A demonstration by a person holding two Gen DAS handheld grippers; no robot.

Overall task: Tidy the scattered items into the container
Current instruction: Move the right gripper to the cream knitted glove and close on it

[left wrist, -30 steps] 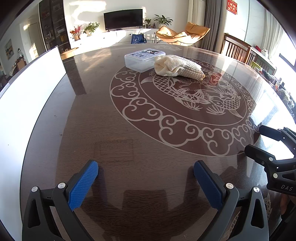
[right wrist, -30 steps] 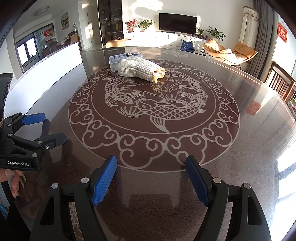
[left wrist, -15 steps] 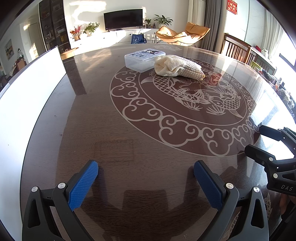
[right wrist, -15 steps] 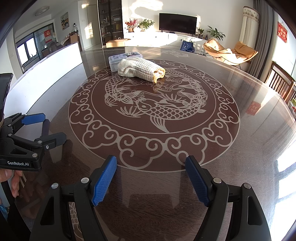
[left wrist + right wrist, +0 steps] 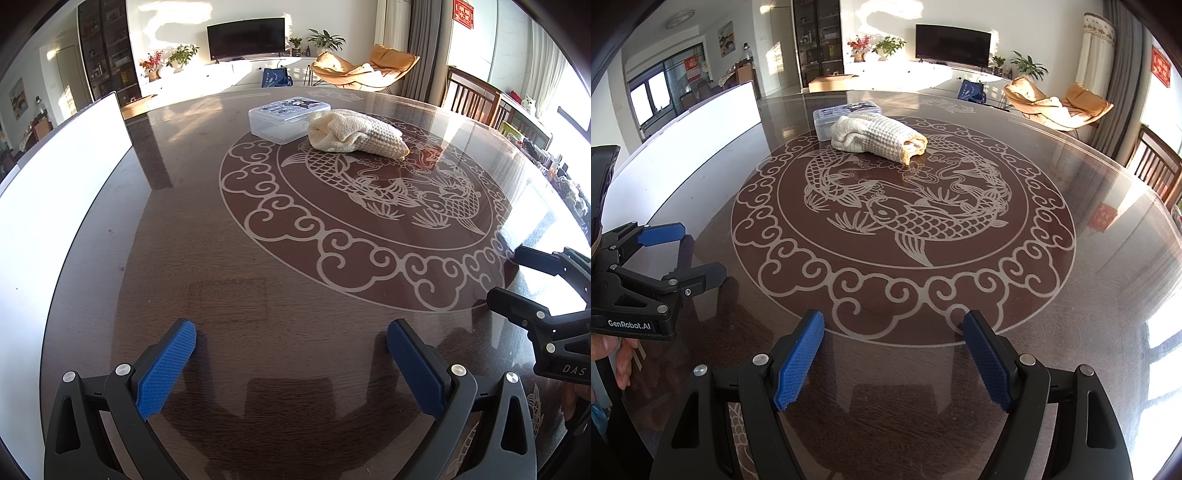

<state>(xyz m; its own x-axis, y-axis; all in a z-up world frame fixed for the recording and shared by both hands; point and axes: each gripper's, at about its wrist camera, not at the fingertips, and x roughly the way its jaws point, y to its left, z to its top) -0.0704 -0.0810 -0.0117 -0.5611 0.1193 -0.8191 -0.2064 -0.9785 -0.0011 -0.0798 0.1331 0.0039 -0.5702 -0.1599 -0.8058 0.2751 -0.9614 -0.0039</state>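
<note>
A clear plastic container point(image 5: 286, 119) with a printed lid stands on the far side of the round table; it also shows in the right wrist view point(image 5: 842, 115). A cream waffle-weave cloth point(image 5: 356, 136) lies bundled right beside it, touching it, also in the right wrist view point(image 5: 879, 137). What the cloth covers is hidden. My left gripper point(image 5: 291, 336) is open and empty over the near table edge, far from both. My right gripper point(image 5: 894, 328) is open and empty, alongside the left gripper point(image 5: 683, 251).
The dark round table point(image 5: 207, 258) has a koi and cloud pattern point(image 5: 905, 218) in its middle. A white board point(image 5: 55, 192) stands along its left edge. Wooden chairs point(image 5: 472, 99) stand at the right. A lounge chair point(image 5: 1056, 107) and TV unit are behind.
</note>
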